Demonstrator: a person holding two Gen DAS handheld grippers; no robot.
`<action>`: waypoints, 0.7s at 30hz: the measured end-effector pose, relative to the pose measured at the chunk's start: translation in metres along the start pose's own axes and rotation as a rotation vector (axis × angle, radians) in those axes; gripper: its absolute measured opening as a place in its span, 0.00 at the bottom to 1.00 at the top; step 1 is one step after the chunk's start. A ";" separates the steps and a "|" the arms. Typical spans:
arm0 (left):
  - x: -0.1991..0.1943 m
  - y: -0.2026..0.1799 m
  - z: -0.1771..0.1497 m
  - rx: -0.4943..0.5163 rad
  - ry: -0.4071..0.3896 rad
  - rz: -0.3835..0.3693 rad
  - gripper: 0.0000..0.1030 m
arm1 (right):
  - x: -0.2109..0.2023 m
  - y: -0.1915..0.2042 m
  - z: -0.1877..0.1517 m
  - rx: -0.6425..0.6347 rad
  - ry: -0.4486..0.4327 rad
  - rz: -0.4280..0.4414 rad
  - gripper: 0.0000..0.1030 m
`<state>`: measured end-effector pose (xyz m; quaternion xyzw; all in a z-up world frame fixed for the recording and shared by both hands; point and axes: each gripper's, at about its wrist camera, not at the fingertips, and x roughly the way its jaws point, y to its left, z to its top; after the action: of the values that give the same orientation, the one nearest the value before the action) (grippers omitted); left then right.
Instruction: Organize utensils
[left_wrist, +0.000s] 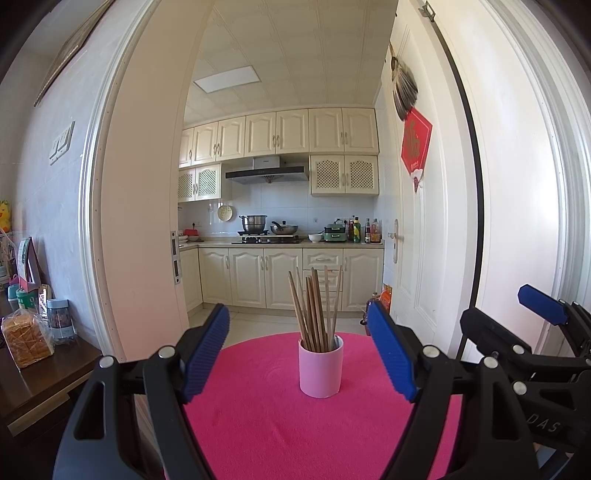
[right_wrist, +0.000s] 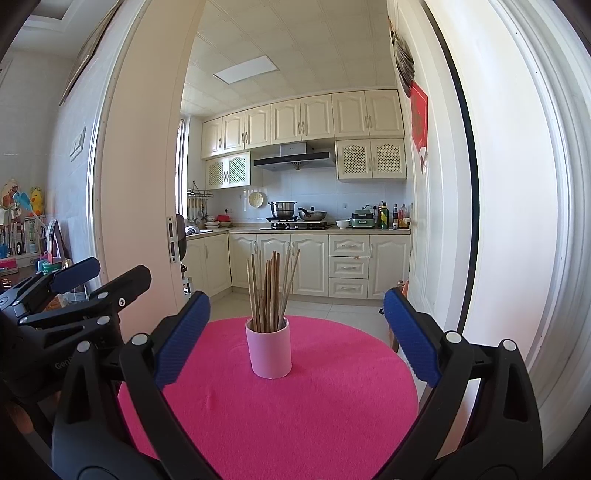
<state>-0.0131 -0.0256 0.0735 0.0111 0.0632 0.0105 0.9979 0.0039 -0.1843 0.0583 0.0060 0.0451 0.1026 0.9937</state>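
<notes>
A pink cup (left_wrist: 320, 365) (right_wrist: 269, 349) stands upright near the middle of a round table covered in a bright pink cloth (left_wrist: 295, 435) (right_wrist: 280, 424). Several brown wooden chopsticks (left_wrist: 316, 310) (right_wrist: 269, 291) stand in it, fanned out at the top. My left gripper (left_wrist: 297, 350) is open, its blue pads on either side of the cup and short of it, nothing between them. My right gripper (right_wrist: 297, 332) is also open and empty, a little nearer than the cup. Each gripper shows at the edge of the other's view.
A dark wooden sideboard (left_wrist: 40, 384) on the left carries a bag of bread (left_wrist: 26, 338) and jars. Beyond the table an open doorway leads to a kitchen with cream cabinets (left_wrist: 288, 273). A white door (left_wrist: 417, 221) stands open on the right.
</notes>
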 end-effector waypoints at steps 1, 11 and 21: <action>0.000 0.000 0.000 0.000 -0.001 0.000 0.74 | 0.000 0.000 0.000 0.000 0.000 0.000 0.91; 0.000 0.001 -0.003 0.004 0.003 0.000 0.74 | 0.000 0.000 -0.001 0.004 0.004 0.001 0.91; 0.001 0.003 -0.004 0.006 0.006 0.001 0.74 | 0.001 -0.002 -0.003 0.007 0.009 0.002 0.91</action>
<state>-0.0125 -0.0225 0.0692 0.0141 0.0661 0.0108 0.9977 0.0054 -0.1859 0.0548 0.0093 0.0501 0.1036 0.9933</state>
